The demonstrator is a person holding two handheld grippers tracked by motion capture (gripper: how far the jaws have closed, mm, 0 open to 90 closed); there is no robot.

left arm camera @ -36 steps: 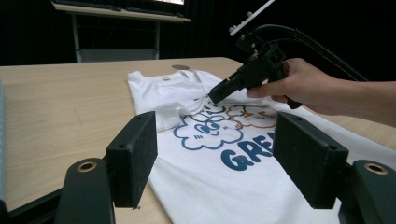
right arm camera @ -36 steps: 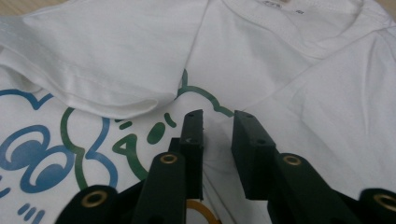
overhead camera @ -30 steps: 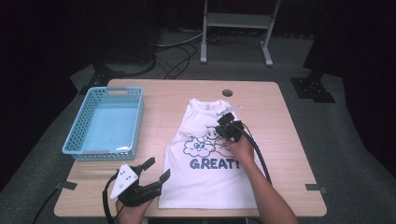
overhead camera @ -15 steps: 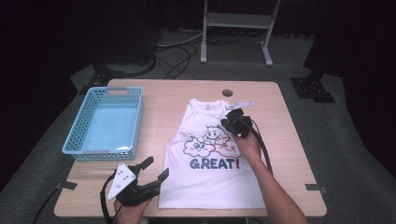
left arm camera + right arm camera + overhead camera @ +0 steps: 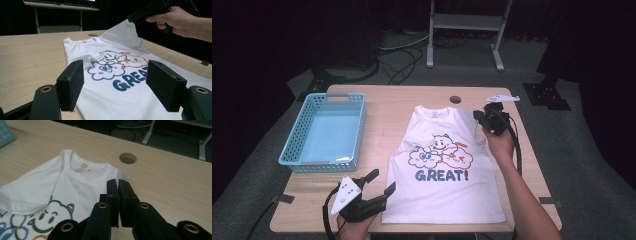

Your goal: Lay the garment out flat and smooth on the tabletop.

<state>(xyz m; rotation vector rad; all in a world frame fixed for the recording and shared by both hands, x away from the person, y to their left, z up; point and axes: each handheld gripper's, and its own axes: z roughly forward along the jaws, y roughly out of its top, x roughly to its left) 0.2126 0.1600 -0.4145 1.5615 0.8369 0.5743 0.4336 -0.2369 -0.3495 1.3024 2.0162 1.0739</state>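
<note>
Bare wood of the light wooden table [image 5: 387, 107] is lying open between the light-blue plastic lattice basket [image 5: 325, 131] and the white printed sleeveless T-shirt [image 5: 447, 170], wide enough for passing. The basket's raised walls are blocking the left side. A round cable hole [image 5: 455, 99] is sitting beyond the collar, seemingly flush.

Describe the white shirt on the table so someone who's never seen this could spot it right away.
On the light wooden table, look right of the light blue plastic basket. The white sleeveless T-shirt lies there front up, its far right shoulder pinched and lifted by the right gripper. It is the one piece of cloth, printed with smiling cartoon clouds above the blue word GREAT and a red exclamation mark.
</note>
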